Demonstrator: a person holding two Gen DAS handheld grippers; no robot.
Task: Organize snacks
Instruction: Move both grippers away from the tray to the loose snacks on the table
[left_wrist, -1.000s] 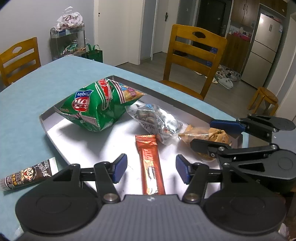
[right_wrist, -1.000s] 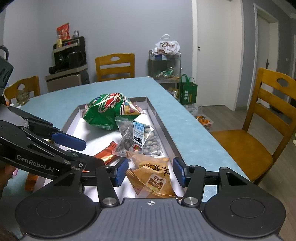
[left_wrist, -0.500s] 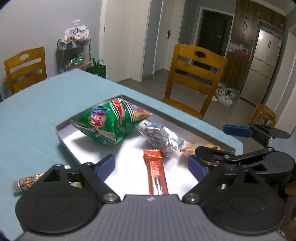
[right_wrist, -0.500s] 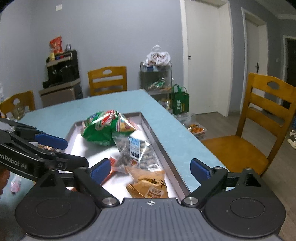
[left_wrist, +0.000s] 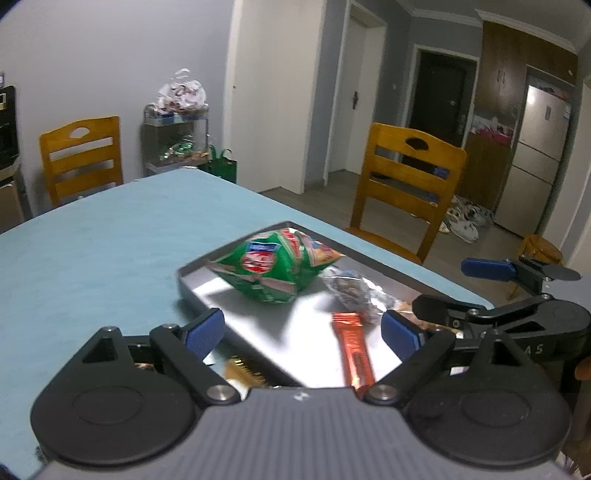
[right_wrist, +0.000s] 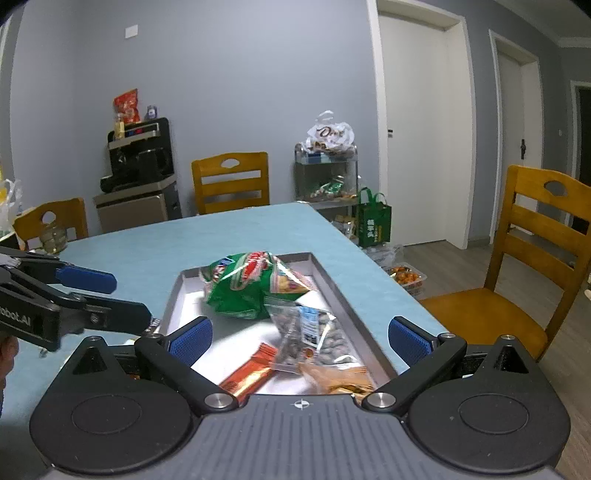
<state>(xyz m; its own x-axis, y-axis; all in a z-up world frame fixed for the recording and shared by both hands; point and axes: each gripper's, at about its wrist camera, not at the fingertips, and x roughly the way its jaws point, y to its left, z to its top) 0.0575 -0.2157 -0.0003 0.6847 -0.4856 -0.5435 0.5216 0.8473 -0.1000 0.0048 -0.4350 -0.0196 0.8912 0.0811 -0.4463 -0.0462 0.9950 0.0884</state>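
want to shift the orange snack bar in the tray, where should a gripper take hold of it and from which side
Probably across the narrow width of the orange snack bar, mid-length, coming down from above. It lies flat on the tray floor, long and thin, its sides clear though one end touches the clear nut bag.

White lettering on the black body of the left gripper at the right wrist view's left edge reads "bot.AI", its start cut off. In the left wrist view, the right gripper shows the letters "AS". Print on the snack packets is too blurred to read.
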